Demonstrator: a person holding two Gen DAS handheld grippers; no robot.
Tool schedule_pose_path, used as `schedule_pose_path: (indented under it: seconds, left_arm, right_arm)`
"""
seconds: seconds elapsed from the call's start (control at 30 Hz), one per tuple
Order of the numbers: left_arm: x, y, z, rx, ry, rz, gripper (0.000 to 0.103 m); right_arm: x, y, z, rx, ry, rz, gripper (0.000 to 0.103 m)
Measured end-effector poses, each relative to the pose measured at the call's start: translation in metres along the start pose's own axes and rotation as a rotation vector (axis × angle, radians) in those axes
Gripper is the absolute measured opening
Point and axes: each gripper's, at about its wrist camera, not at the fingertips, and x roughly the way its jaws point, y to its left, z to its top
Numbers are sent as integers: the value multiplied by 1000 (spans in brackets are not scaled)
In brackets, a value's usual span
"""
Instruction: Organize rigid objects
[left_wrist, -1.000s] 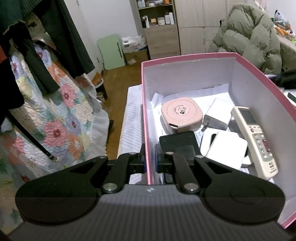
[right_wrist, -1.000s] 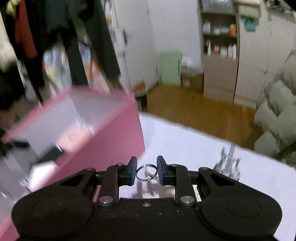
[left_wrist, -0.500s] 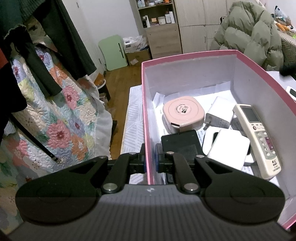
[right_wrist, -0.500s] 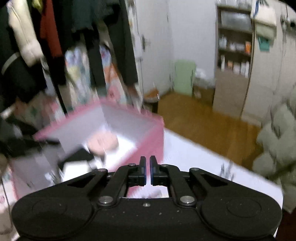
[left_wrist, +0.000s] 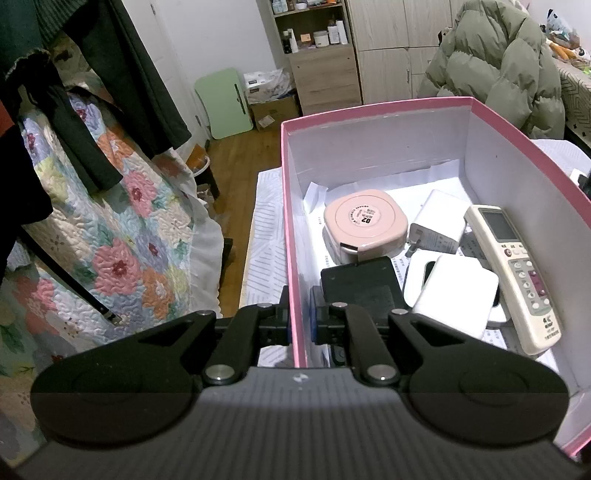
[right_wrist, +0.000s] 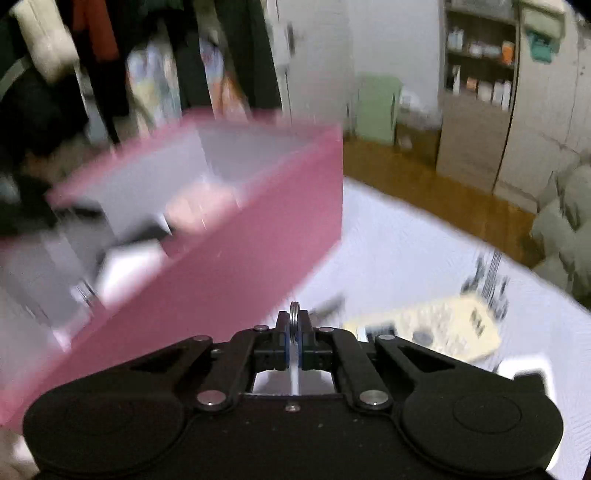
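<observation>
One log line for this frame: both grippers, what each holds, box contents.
left gripper: shut on pink box wall | right gripper: shut on metal ring | in box: remote, pink case

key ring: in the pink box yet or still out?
Out. The right gripper is shut on the key ring, held outside the pink box, by its outer wall.

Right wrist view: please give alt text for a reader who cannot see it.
The right gripper is shut on a metal key ring, held edge-on beside the pink box. The picture is motion-blurred; a pale remote lies on the white cloth to the right.
</observation>
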Motion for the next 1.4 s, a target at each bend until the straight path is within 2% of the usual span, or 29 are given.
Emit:
schedule_pose_path:
  seconds: [0.07, 0.23, 0.3, 0.37, 0.47, 0.53, 0.57, 0.67, 0.77, 0.87, 1.03, 1.17, 1.33, 1.4]
  left_arm:
    - [0, -1, 0, 1, 0, 1, 8]
    - [0, -1, 0, -1, 1, 0, 8]
    - [0, -1, 0, 0, 1, 0, 8]
    - [1, -1, 0, 1, 2, 1, 8]
    - [1, -1, 0, 2, 2, 1, 8]
    - [0, -1, 0, 3, 2, 0, 8]
    - [1, -1, 0, 2, 2, 0, 8]
    - [0, 0, -1, 3, -1, -2, 8]
    - [0, 2, -2, 0, -2, -9, 8]
    - [0, 3, -1, 5, 0, -9, 8]
    - [-1, 3, -1, 7, 1, -2, 8]
    - [0, 5, 1, 9, 29, -21, 8]
    - [4, 16, 3, -21, 65, -111, 9]
    - [8, 16, 5, -11, 103, -114, 9]
  right_arm:
    - [-25, 7, 12, 3, -78, -19, 5]
    - [-81, 36, 46, -39, -260, 54, 5]
    - [-95, 51, 56, -60, -293, 102, 5]
    - [-100, 65, 65, -65, -286, 166, 6]
    - [-96, 88, 69, -81, -245, 242, 9]
    - [-84, 99, 67, -90, -187, 260, 18]
    - [-77, 102, 66, -96, -157, 251, 27]
    - [-72, 99, 56, -86, -117, 218, 29]
    - [-81, 75, 46, -21, -108, 163, 40]
    - [-83, 46, 34, 42, -76, 69, 50]
    - [-64, -9, -3, 180, 89, -106, 58]
    - [-42, -37, -31, 295, 226, -132, 61]
    - [-19, -41, -43, 296, 272, -128, 69]
    - [-6, -42, -44, 311, 292, -155, 72]
